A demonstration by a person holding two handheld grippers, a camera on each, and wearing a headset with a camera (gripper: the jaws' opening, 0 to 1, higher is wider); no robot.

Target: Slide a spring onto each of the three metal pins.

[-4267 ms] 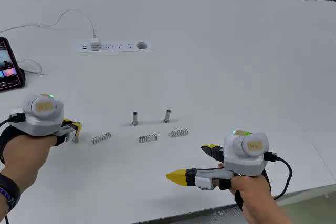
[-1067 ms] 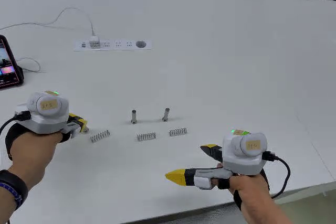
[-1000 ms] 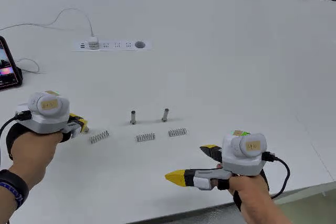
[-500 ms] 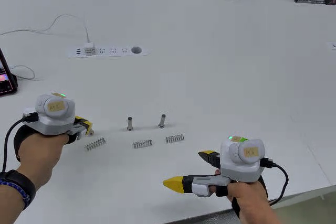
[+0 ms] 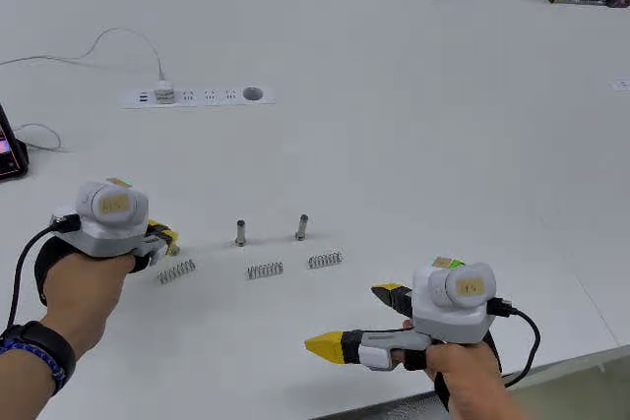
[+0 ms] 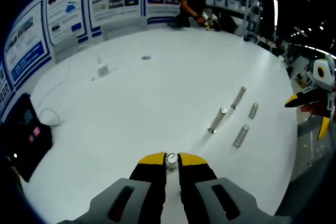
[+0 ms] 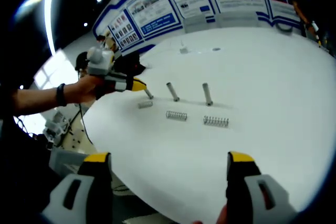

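Barely started, by the look of it: counted zero springs on pins. Spotted the left spring [image 5: 176,270], middle spring [image 5: 264,270] and right spring [image 5: 325,260] lying flat in a row on the worktop [image 5: 413,145], each apart from its neighbour. Just beyond that row, found the left pin [image 5: 240,233] and right pin [image 5: 302,227] standing upright and bare, near each other. Judged all three slide-ons left to do.

Over to the left claw [image 5: 167,240], at the left end of the row: pressed nearly together, pinching the third pin [image 6: 171,161] between yellow tips, shiny top end peeking out in the left gripper view. Could not make out any contact between pin foot and worktop. Seen from the right gripper view, leaned a little rather than stood straight.

Then the right claw [image 5: 354,320], on the near right: spread wide, gripping nothing, touching nothing, hanging over bare worktop short of the springs. Reckoned on two ways forward: setting the held pin down, or feeding a spring onto it in the claw.
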